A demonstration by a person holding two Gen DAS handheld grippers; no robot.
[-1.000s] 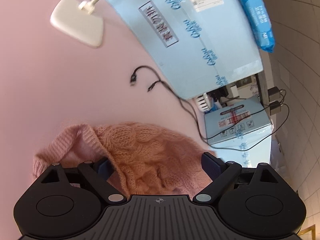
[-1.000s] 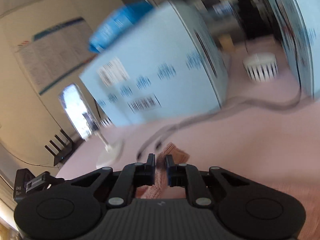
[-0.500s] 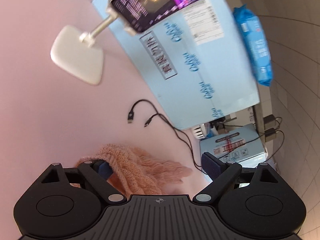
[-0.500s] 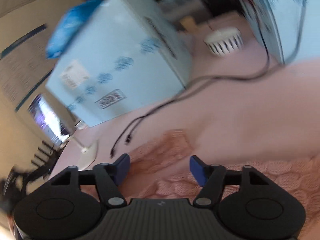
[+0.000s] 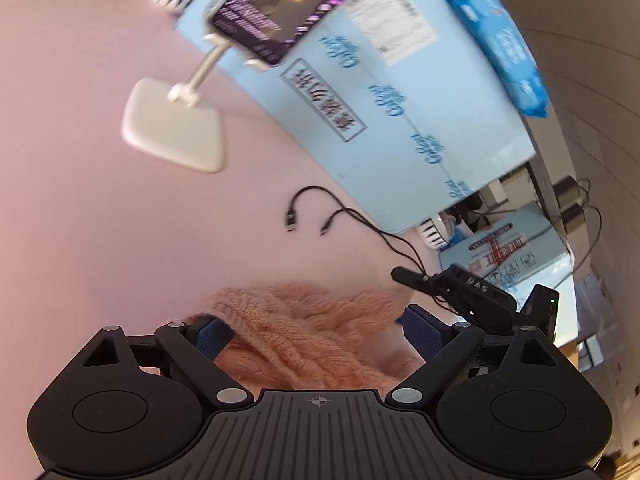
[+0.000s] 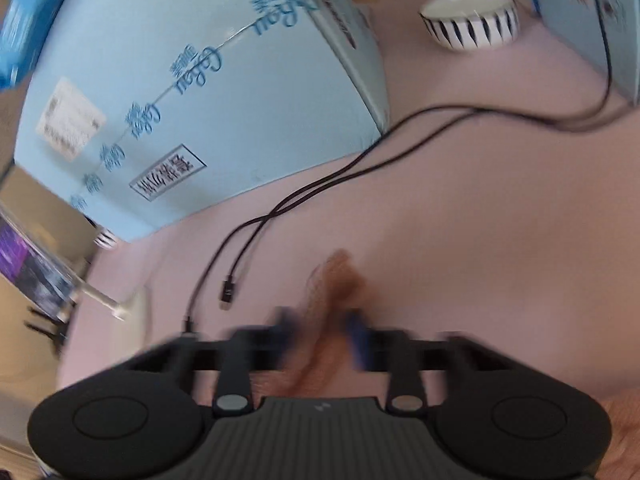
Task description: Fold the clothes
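Left hand-held gripper (image 5: 316,330): jaws spread wide, nothing pinched. The pink knit sweater (image 5: 304,332) lies bunched on the pink desk (image 5: 100,208) directly between and just under its fingers, touching neither pad that I can see.

Right hand-held gripper (image 6: 320,328): jaws closing, blurred with motion, a strip of the same sweater (image 6: 332,280) between them and sticking out ahead of the fingertips. Whether the pads already press the knit I cannot tell for sure; it looks close to pinched.

Ahead of both: two black cable ends (image 5: 308,220) loose on the desk, a white stand base (image 5: 172,132) further out to the left, a pale blue box (image 5: 400,92) beyond.

Step in hand, as I judge it: take hold of an edge of the knit to draw it over for a fold. To do it well, catch a full thickness of the edge rather than a few loose loops, since open knit stretches and snags; pull low and steady; keep the left one ready to pin the bulk.

Against the frame a second ago: the right jaws were nearly closed and aimed higher at the box, opened wide in between, and now narrow again, lower over the knit. In the left view the sweater shows smaller, and the right gripper has come into sight at right.
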